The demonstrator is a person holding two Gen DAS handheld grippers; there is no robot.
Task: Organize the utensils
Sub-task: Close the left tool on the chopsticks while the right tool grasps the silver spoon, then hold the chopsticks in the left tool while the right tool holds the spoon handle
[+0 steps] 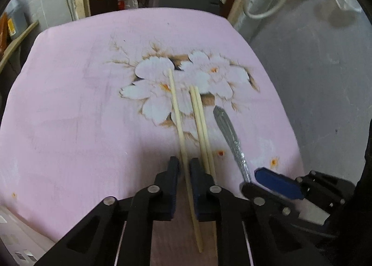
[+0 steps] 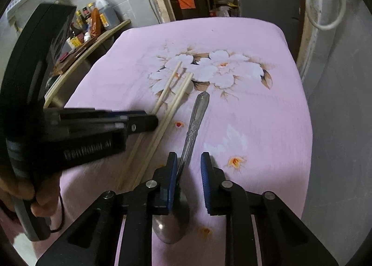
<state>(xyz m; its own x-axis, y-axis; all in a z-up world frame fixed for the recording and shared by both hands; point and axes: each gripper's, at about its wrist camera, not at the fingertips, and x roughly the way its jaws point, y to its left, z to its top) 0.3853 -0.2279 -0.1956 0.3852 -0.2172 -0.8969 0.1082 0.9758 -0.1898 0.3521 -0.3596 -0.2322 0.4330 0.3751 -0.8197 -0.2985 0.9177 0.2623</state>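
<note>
Left gripper (image 1: 184, 168) clamped on lone chopstick (image 1: 176, 112), right gripper (image 2: 188, 168) half-wide astride spoon (image 2: 193, 124); lift toward 12, level.

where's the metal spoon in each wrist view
Left wrist: spoon lower right of centre, handle running up-left, right of the chopsticks.
Right wrist: spoon bottom centre, between that gripper's fingers, bowl nearest the camera.
Shared landmark: white flower print on the pink cloth.
</note>
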